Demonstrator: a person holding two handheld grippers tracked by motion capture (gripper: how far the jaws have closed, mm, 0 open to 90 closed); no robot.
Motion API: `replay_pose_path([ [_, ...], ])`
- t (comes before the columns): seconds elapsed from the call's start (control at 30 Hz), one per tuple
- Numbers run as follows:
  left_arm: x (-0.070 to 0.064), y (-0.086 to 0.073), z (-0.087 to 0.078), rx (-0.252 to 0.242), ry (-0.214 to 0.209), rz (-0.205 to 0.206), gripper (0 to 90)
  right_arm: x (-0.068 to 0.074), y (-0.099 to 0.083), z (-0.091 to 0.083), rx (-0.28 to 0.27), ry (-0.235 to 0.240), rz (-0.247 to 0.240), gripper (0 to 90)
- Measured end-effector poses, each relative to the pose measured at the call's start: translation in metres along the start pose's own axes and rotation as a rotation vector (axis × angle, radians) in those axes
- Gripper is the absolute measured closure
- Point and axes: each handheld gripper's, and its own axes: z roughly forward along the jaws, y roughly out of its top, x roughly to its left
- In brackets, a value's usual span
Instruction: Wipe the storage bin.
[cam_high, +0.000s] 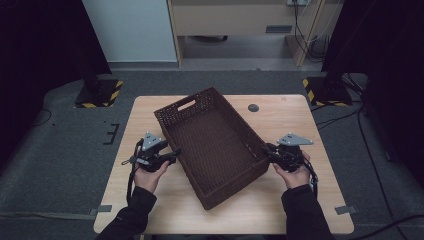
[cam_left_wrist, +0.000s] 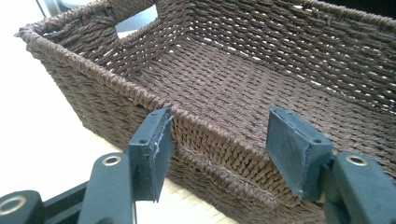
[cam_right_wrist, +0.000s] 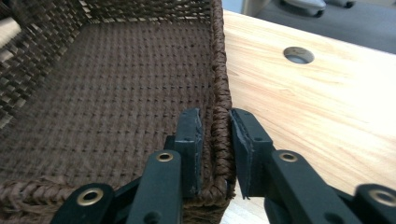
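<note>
No readable text, labels, brands or numbers anywhere. Only markings: yellow-black hazard stripes on the two stand bases (cam_high: 101, 93) on the floor, beyond the worktop's far corners.

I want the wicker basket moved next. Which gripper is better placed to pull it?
Right. The right gripper already pinches the wicker basket wall between its jaws; the left gripper is open, with the rim between its jaws.

A dark brown basket (cam_high: 212, 150) of rough woven wicker sits on a smooth, pale wood tabletop (cam_high: 295, 117). Each hand-held gripper (cam_right_wrist: 215, 140) has matt black plastic jaws with brass-coloured rivets.
</note>
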Motion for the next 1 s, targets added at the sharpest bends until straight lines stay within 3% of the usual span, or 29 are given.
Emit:
replay_pose_path([
  [0.07, -0.002, 0.000, 0.000, 0.010, -0.004, -0.002, 39.4, 0.005, 0.000, -0.001, 0.011, -0.030, -0.033, 74.3],
  [0.3, -0.009, -0.003, 0.003, 0.040, 0.012, 0.037, 39.4, 0.020, -0.002, -0.012, 0.040, 0.024, -0.036, 71.5],
  [0.47, -0.007, -0.003, 0.004, 0.038, 0.006, 0.026, 40.8, 0.017, 0.000, -0.011, 0.023, 0.021, -0.052, 71.1],
  [0.6, -0.004, -0.003, 0.005, 0.034, 0.010, 0.028, 41.3, 0.011, 0.004, -0.001, 0.005, 0.016, -0.030, 67.2],
  [0.77, 0.002, -0.002, 0.007, 0.034, 0.006, 0.016, 41.5, 0.016, 0.004, 0.008, 0.024, 0.053, -0.031, 75.4],
  [0.87, 0.000, -0.003, 0.005, 0.027, 0.018, 0.048, 43.3, 0.019, 0.005, 0.005, 0.038, 0.051, -0.016, 76.5],
  [1.0, -0.004, -0.005, 0.002, 0.039, 0.028, 0.044, 43.2, 0.028, 0.002, 0.000, 0.037, 0.046, -0.037, 75.0],
])
